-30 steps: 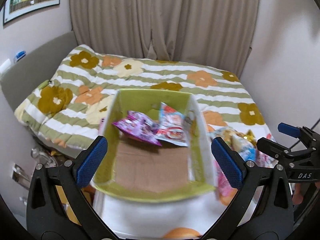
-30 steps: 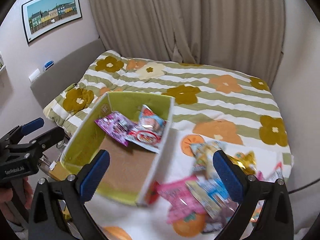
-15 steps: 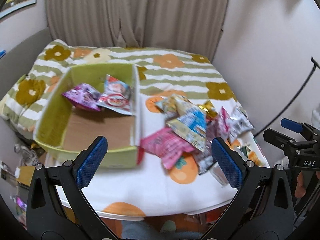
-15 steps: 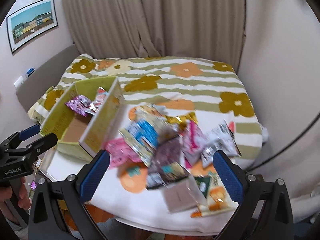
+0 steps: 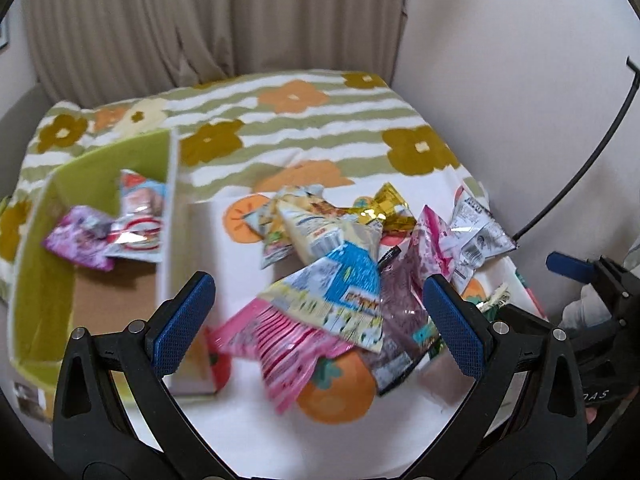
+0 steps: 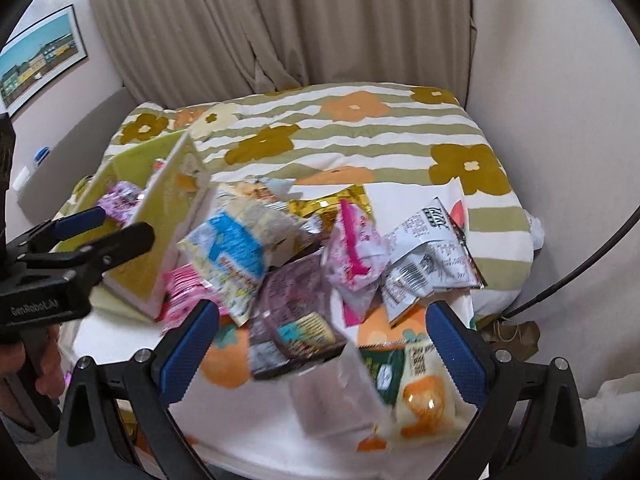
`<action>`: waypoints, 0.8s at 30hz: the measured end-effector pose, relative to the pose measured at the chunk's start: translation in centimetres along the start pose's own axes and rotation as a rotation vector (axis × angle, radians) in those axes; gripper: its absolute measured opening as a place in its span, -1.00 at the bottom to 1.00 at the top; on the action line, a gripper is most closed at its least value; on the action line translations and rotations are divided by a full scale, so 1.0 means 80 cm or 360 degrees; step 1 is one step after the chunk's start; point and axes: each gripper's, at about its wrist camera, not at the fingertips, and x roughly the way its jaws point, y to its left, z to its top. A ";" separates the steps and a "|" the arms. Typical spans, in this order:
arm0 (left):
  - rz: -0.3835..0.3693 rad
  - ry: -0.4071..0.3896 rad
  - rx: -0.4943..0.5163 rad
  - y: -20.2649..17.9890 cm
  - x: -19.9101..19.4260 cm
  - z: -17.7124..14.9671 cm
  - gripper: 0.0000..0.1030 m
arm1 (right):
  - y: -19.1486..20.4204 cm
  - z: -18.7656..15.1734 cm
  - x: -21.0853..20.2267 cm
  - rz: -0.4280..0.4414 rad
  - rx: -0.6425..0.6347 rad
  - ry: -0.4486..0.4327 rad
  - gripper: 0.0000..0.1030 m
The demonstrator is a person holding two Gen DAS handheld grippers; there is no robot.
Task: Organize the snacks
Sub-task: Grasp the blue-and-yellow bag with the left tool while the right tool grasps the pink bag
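Both views swung right from green box (image 5: 100, 216) onto snack pile (image 5: 352, 280). Left gripper (image 5: 320, 320) and right gripper (image 6: 324, 344) agape, empty, hovering over pile beside box. Risk: overlapping, slippery packets; pinch may snag two or slide off.

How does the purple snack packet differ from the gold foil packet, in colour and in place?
The purple snack packet lies inside the green cardboard box; the gold foil packet lies outside it, in the loose pile on the bedspread. One is matte purple, the other shiny gold. Neither is gripped.
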 end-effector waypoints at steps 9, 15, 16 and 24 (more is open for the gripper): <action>-0.0038 0.0161 0.0080 -0.020 0.089 0.009 0.82 | -0.013 0.018 0.059 -0.0119 -0.0130 0.0008 0.99; -0.0023 0.0244 0.0132 -0.028 0.122 0.006 0.54 | -0.014 0.015 0.086 -0.0149 -0.0215 0.0026 0.93; -0.0007 0.0259 0.0148 -0.028 0.126 0.006 0.49 | -0.014 0.015 0.090 -0.0149 -0.0224 0.0031 0.91; 0.0015 0.0312 0.0178 -0.022 0.136 0.004 -0.04 | -0.017 0.015 0.112 -0.0149 -0.0267 0.0044 0.67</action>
